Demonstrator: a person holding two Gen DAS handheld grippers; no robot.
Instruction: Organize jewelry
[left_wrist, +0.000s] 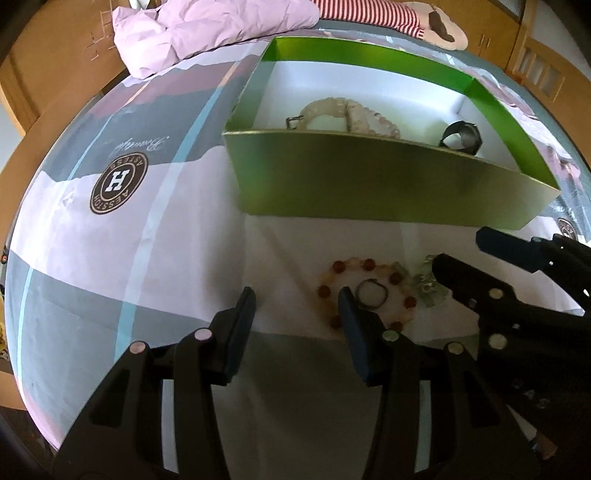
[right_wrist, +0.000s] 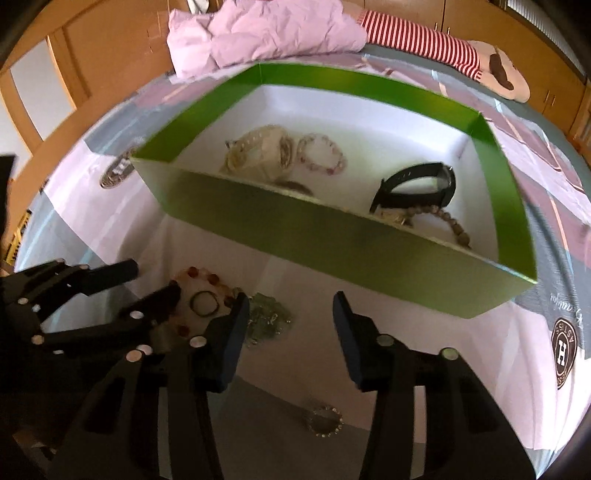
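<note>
A green box (left_wrist: 369, 184) (right_wrist: 332, 243) with a white floor stands on the bed. In it lie pale bead bracelets (left_wrist: 343, 114) (right_wrist: 258, 151), a pink bead bracelet (right_wrist: 321, 155) and a black watch (left_wrist: 461, 136) (right_wrist: 417, 184). In front of it on the sheet lie a red-and-orange bead bracelet (left_wrist: 332, 275) (right_wrist: 207, 277), a dark ring (left_wrist: 371, 293) (right_wrist: 203, 302) inside it, and a greenish metal piece (left_wrist: 428, 288) (right_wrist: 266, 317). My left gripper (left_wrist: 297, 302) is open, its right finger over the bracelet. My right gripper (right_wrist: 290, 310) (left_wrist: 458, 245) is open beside the greenish piece.
A small sparkly ring-shaped piece (right_wrist: 325, 421) lies on the sheet under my right gripper. A crumpled lilac cloth (left_wrist: 207, 29) (right_wrist: 266, 33) and a striped plush toy (left_wrist: 406, 18) (right_wrist: 461, 55) lie behind the box. Wooden cabinets surround the bed.
</note>
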